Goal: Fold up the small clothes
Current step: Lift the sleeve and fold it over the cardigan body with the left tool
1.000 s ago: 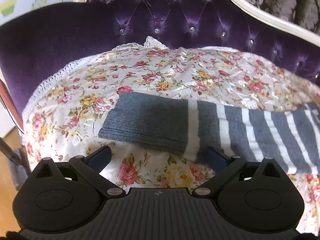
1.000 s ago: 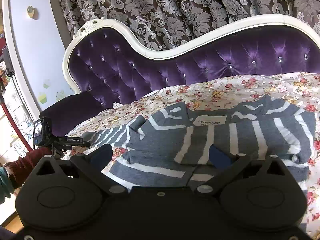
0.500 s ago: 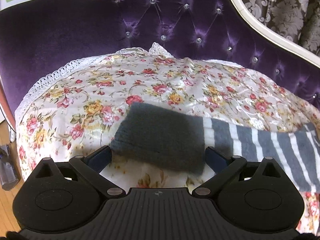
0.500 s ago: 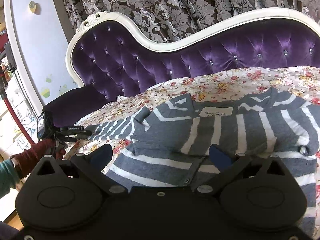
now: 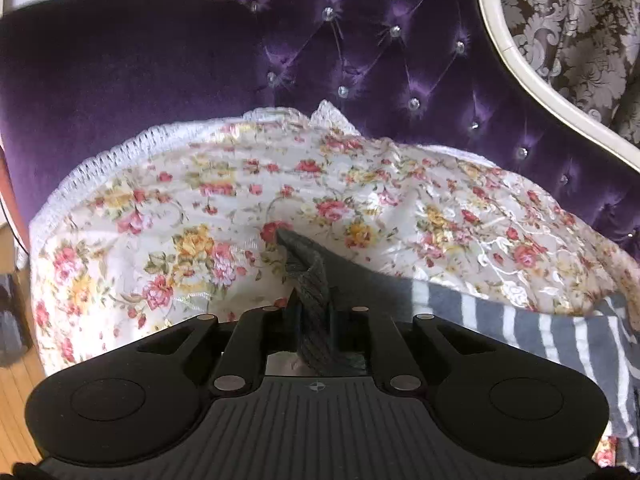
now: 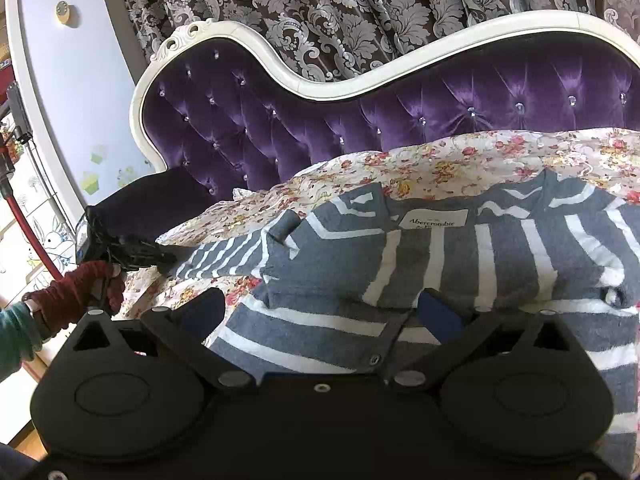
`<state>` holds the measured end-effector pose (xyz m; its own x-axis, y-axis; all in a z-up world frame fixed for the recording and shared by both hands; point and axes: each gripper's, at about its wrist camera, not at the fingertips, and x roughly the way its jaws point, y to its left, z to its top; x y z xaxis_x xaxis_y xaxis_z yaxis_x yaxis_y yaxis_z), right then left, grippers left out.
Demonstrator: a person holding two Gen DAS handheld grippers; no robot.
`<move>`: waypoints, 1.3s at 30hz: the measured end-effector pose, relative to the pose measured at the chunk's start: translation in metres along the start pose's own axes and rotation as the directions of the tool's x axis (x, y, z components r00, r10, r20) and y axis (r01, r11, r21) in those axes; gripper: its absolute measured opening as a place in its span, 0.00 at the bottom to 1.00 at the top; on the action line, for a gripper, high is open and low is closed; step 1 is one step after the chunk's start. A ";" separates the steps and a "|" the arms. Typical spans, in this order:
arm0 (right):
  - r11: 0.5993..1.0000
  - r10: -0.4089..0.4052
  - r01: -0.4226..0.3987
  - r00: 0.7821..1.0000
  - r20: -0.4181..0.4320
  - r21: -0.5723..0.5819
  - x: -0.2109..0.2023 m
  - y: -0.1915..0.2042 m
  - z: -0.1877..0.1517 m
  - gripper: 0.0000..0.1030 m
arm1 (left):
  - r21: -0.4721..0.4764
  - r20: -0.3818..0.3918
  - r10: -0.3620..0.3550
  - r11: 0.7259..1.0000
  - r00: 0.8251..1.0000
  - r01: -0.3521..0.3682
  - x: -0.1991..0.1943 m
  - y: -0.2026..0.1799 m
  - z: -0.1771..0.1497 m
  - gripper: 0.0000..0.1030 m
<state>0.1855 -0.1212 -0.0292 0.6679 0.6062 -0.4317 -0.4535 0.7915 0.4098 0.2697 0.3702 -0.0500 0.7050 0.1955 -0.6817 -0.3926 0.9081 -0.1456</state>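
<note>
A grey sweater with white stripes (image 6: 440, 264) lies spread on the floral cover, its label facing up. Its sleeve (image 6: 224, 260) stretches out to the left. In the left wrist view the sleeve's plain grey cuff (image 5: 308, 276) stands bunched upright between the jaws of my left gripper (image 5: 312, 312), which are closing on it, pads pressing the knit. The right wrist view shows that gripper (image 6: 132, 256) at the sleeve's end, held by a hand in a red sleeve (image 6: 80, 284). My right gripper (image 6: 320, 312) hovers open over the sweater's lower front, nothing between its fingers.
The floral cover (image 5: 200, 220) with a lace edge drapes over a purple tufted sofa (image 6: 280, 120) with a white frame. Patterned curtains (image 6: 360, 8) hang behind. The sofa's purple arm (image 5: 120, 60) rises past the cuff. Wooden floor (image 5: 16, 420) shows at the left.
The left gripper moved forward over the cuff and shut on it; the flat cuff now stands pinched up. The right gripper stayed open in about the same place.
</note>
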 end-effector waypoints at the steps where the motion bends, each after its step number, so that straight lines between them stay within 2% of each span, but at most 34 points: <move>1: 1.000 -0.002 0.002 1.000 0.001 0.003 0.000 0.000 0.001 0.99 | 0.018 0.005 0.008 1.000 1.000 -0.008 -0.004 -0.005 0.001 0.10; 6: 1.000 -0.013 0.013 1.000 -0.003 0.027 -0.002 -0.005 0.005 0.99 | 0.089 0.036 -0.009 0.996 0.999 0.006 -0.038 -0.033 0.009 0.10; 9: 0.999 -0.035 0.036 0.999 -0.011 0.031 -0.002 -0.006 0.007 0.99 | 0.171 0.060 -0.026 0.985 0.998 0.016 -0.066 -0.060 0.015 0.10; 16: 0.993 -0.079 0.082 0.996 -0.036 0.080 -0.005 -0.019 0.014 0.99 | 0.325 0.110 -0.120 0.943 0.987 0.079 -0.137 -0.135 0.019 0.10; 19: 0.988 -0.106 0.111 0.993 -0.046 0.108 -0.007 -0.027 0.018 0.99 | 0.357 0.125 -0.177 0.926 0.976 0.123 -0.161 -0.168 0.019 0.10; 24: 0.980 -0.148 0.151 0.988 -0.033 0.127 -0.016 -0.038 0.026 0.99 | 0.429 0.110 -0.264 0.882 0.958 0.194 -0.189 -0.228 0.010 0.10; 30: 0.965 -0.203 0.199 0.979 0.006 0.173 -0.031 -0.057 0.039 0.99 | 0.487 0.065 -0.348 0.829 0.935 0.275 -0.191 -0.293 -0.014 0.10; 39: 0.926 -0.290 0.273 0.956 0.033 0.260 -0.046 -0.086 0.053 0.99 | 0.474 -0.063 -0.405 0.792 0.912 0.384 -0.153 -0.363 -0.070 0.11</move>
<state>0.2249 -0.2217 -0.0023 0.7897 0.3473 -0.5058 -0.0848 0.8782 0.4707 0.2632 -0.0156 0.0570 0.7646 -0.2125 -0.6085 0.2400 0.9701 -0.0372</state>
